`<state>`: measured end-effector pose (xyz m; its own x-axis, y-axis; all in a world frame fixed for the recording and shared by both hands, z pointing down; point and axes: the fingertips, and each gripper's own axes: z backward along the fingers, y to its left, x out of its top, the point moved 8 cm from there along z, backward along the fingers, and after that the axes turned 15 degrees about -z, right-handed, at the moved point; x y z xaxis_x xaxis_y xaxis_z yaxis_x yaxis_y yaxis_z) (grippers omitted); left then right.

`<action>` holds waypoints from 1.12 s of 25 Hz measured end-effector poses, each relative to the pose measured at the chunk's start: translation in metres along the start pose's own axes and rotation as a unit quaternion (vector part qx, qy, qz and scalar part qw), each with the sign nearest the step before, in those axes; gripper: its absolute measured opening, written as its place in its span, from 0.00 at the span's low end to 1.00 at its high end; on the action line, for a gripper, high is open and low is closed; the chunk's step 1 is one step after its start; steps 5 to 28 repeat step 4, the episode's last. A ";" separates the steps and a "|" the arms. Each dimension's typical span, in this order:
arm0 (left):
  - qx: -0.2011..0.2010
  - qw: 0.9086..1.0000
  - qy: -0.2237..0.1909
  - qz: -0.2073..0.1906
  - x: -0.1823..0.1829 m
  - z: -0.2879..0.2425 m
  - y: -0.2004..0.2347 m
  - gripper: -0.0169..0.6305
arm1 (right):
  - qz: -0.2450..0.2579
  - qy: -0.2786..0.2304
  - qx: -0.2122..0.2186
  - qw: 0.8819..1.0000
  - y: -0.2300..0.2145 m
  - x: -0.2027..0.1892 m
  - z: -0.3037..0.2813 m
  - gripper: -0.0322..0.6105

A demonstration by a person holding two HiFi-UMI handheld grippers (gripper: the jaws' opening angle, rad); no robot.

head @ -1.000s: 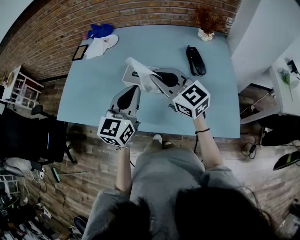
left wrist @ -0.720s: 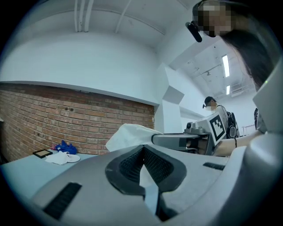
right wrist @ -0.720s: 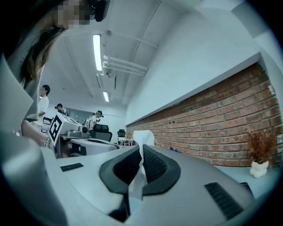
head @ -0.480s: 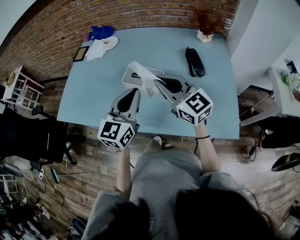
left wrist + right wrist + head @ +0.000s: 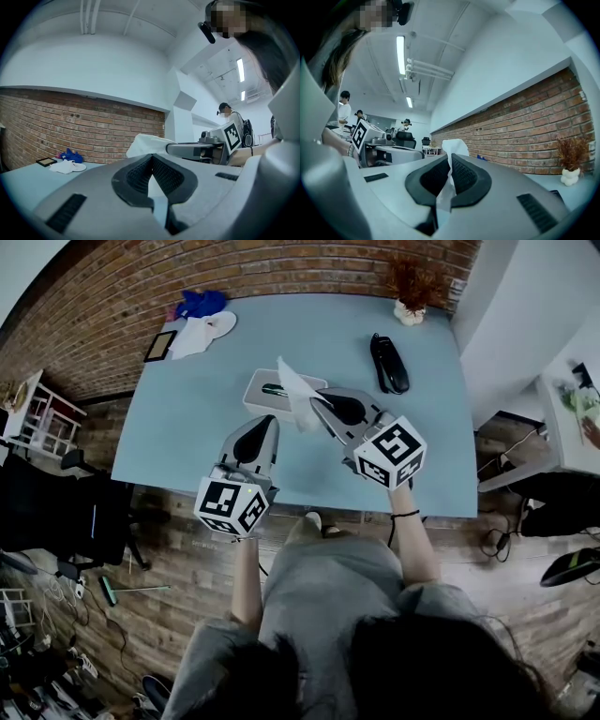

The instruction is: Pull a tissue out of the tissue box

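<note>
A pale grey tissue box (image 5: 264,393) lies flat on the blue table (image 5: 183,427). A white tissue (image 5: 294,390) stands up over the box's right end, and my right gripper (image 5: 314,409) is shut on its lower edge. In the right gripper view the tissue (image 5: 451,149) rises from between the pads of my right gripper (image 5: 448,176). My left gripper (image 5: 265,424) sits just in front of the box, shut with nothing held. In the left gripper view the tissue (image 5: 149,143) shows beyond my left gripper (image 5: 152,177). Whether the tissue is free of the slot is hidden.
A black handset-like object (image 5: 389,362) lies right of the box. A dried plant in a white pot (image 5: 411,289) stands at the far right corner. White cloth (image 5: 199,334), blue cloth (image 5: 200,303) and a small black frame (image 5: 160,345) sit far left.
The box was tipped up with the tissue and has now settled flat. My right gripper has drawn the tissue up and to the right. The left gripper has barely moved.
</note>
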<state>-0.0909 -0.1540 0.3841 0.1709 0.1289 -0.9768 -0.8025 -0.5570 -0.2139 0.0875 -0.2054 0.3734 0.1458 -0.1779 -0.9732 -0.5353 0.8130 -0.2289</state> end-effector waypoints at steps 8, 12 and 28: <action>0.003 1.000 -0.001 -0.001 0.001 0.001 0.002 0.03 | 0.000 0.002 0.003 1.000 0.001 0.000 -0.002 0.05; 0.003 1.000 -0.001 -0.001 0.001 0.001 0.002 0.03 | 0.000 0.002 0.003 1.000 0.001 0.000 -0.002 0.05; 0.003 1.000 -0.001 -0.001 0.001 0.001 0.002 0.03 | 0.000 0.002 0.003 1.000 0.001 0.000 -0.002 0.05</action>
